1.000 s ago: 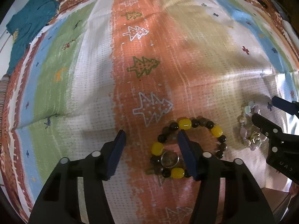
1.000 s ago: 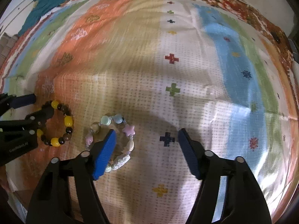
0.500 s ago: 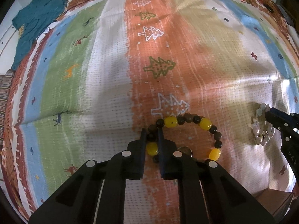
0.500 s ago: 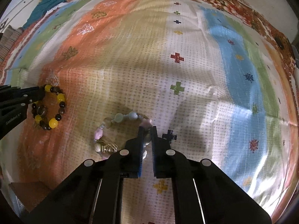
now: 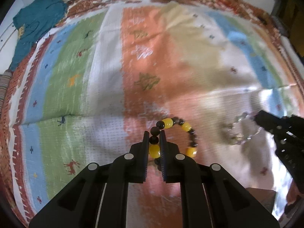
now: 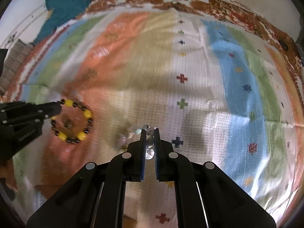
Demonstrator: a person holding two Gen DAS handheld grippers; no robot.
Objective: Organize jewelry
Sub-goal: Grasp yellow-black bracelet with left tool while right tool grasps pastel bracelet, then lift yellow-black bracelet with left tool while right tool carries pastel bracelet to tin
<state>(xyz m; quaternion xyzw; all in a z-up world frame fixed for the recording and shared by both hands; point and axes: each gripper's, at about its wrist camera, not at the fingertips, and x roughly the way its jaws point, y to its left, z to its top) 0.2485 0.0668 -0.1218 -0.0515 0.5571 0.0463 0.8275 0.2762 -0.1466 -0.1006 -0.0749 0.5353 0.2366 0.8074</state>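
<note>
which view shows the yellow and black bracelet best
The right wrist view: the whole loop of the yellow and black bracelet shows there, side-on, held at its edge by the left gripper. In the left wrist view, the gripper's fingers hide part of the loop.

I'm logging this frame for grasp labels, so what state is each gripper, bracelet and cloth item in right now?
Left gripper: shut on the yellow-and-black bracelet.
Right gripper: shut on the pale bead bracelet.
Yellow-and-black bracelet: pinched at one side, rest of the loop hanging free beside the fingers.
Pale bead bracelet: pinched, blurred.
Striped bedspread: spread out, lightly creased.
Teal garment: lying crumpled at the far edge.
</note>
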